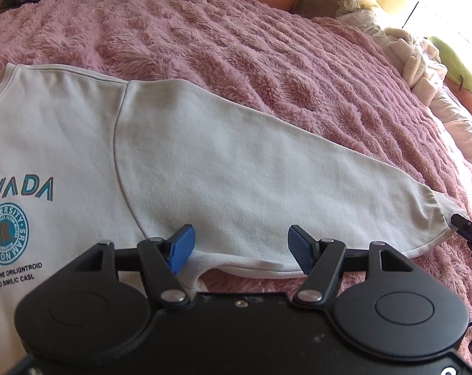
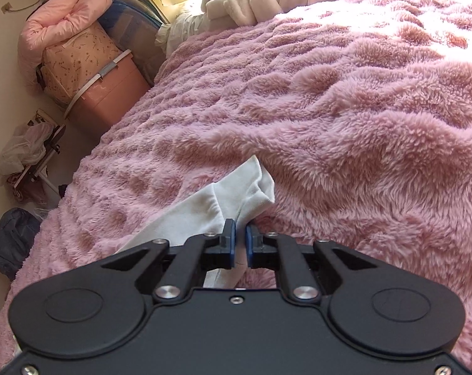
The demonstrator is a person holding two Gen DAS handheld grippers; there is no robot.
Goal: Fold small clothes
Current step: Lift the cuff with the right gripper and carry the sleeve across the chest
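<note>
A white long-sleeved shirt with teal "NEVADA" print lies flat on a pink fluffy blanket. Its sleeve stretches out to the right. My left gripper is open and hovers over the sleeve's lower edge near the armpit, with blue pads on either side. My right gripper is shut on the sleeve's cuff, and it also shows at the right edge of the left wrist view.
White bedding and a green item are piled at the bed's far end. Beside the bed stand a pink storage box with pink bags on top, a dark bag and a small rack with a plastic bag.
</note>
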